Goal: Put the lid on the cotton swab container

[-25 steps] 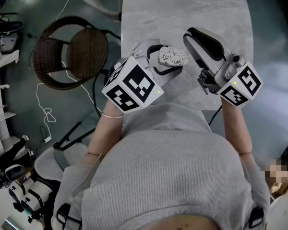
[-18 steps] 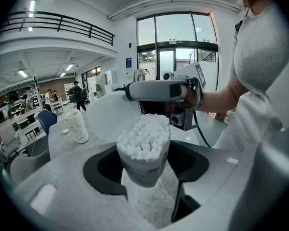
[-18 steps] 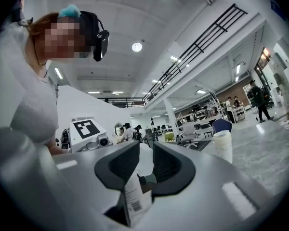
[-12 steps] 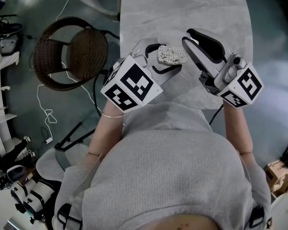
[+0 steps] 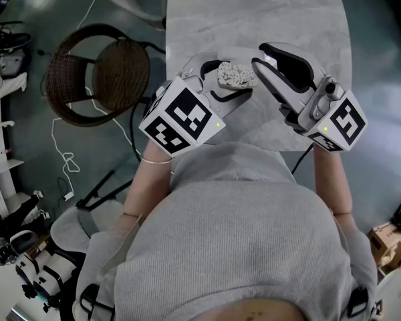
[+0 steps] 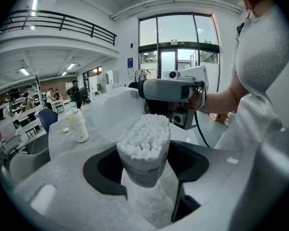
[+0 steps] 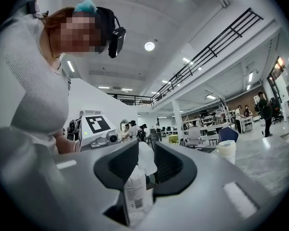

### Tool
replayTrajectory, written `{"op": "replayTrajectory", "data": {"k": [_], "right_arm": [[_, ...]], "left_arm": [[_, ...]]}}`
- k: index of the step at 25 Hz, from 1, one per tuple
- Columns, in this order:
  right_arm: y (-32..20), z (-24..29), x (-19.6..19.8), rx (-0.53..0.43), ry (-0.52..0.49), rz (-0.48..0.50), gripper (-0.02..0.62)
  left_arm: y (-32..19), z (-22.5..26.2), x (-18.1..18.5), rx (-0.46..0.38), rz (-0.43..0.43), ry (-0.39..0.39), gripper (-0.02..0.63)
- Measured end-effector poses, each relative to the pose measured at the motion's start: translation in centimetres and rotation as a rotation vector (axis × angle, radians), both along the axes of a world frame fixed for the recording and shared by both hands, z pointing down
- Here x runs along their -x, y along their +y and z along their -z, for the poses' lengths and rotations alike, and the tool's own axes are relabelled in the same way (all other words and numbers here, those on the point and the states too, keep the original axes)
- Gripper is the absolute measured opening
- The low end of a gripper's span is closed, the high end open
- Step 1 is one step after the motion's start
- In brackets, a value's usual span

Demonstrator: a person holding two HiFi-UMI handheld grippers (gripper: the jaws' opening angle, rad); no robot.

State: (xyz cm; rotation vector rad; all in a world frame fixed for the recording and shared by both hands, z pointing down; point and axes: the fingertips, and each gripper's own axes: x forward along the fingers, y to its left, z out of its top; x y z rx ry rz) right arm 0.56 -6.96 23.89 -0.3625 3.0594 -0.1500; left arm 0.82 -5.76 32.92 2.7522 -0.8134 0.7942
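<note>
We saw the work held over the near end of the grey marbled bench [image 5: 254,12]. A round wicker chair [image 5: 100,72] stood on the floor off the bench's left edge, with a white cable [image 5: 61,154] trailing below it, both well apart from the claws. In the left gripper view we made out a pale cup [image 6: 78,125] and a small white bit [image 6: 66,129] farther along the bench, and people far back in the hall.

The left claw [image 5: 222,80] was clamped on the cotton swab container [image 6: 142,166], one jaw against each side of its body. The mouth was uncovered and packed to the rim with white swab heads [image 6: 143,134].

The right claw [image 7: 145,163] pointed across at the container from the other side. Its jaws stood narrow and had just been opening a little, with the translucent lid [image 6: 113,113] between them, gripped by its edge. We saw the lid tilted, close beside the container's mouth and not seated on it. We could not tell whether its rim touched the swabs. The labelled side of the container showed just below the right claw's jaws.
</note>
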Motion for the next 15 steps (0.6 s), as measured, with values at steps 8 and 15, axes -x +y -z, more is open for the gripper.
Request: {"op": "replayTrajectory", "data": {"k": [8, 15], "right_arm": [[0.5, 0.4, 0.3, -0.041, 0.011, 0.032, 0.094], [1.2, 0.3, 0.3, -0.058, 0.008, 0.048, 0.097]], "left_arm": [[-0.4, 0.2, 0.2, 0.001, 0.01, 0.012, 0.27], [-0.3, 0.2, 0.4, -0.001, 0.008, 0.021, 0.27]]}}
